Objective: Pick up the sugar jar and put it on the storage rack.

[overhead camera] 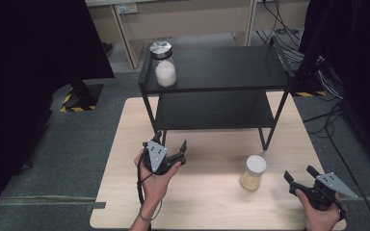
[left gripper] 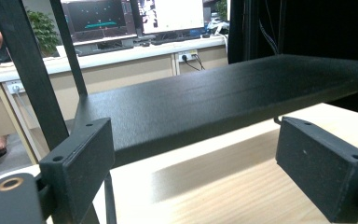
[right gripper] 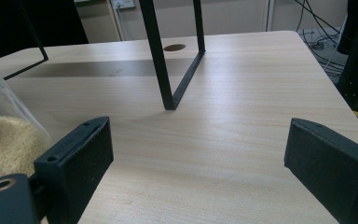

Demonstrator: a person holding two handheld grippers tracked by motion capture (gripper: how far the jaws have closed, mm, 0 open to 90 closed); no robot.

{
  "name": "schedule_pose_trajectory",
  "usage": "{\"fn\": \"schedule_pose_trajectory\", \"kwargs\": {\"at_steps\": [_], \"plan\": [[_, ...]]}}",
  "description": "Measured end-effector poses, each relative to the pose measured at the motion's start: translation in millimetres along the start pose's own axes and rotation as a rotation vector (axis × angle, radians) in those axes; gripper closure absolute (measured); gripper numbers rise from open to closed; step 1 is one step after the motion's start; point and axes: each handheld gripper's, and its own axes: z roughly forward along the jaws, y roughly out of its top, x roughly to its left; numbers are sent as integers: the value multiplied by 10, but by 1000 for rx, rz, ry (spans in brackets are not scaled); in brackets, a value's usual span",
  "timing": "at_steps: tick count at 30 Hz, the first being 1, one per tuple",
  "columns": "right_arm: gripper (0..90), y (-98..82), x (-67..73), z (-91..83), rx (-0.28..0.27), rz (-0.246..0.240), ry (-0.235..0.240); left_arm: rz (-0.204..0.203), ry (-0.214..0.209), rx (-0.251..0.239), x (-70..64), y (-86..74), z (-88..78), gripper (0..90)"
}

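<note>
While both grippers stand with jaws wide apart and nothing between them, the clear jar of yellowish grains with a white lid (overhead camera: 253,172) waits on the pale wooden table (overhead camera: 207,202), just left of the right gripper (overhead camera: 300,177). I'd close squarely on its body, below the lid. The left gripper (overhead camera: 171,146) hovers before the black metal two-tier shelf (overhead camera: 221,67); its legs and lower tier crowd the path, the near tabletop offers room.

Upright white-lidded jar (overhead camera: 253,172), yellowish grains, on table (overhead camera: 207,202)
</note>
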Motion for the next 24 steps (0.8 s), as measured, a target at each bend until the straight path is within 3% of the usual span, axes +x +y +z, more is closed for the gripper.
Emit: {"fn": "schedule_pose_trajectory", "kwargs": {"at_steps": [24], "plan": [[81, 1, 6, 5, 1, -8, 2, -24, -8, 88, 45, -441, -29, 94]]}}
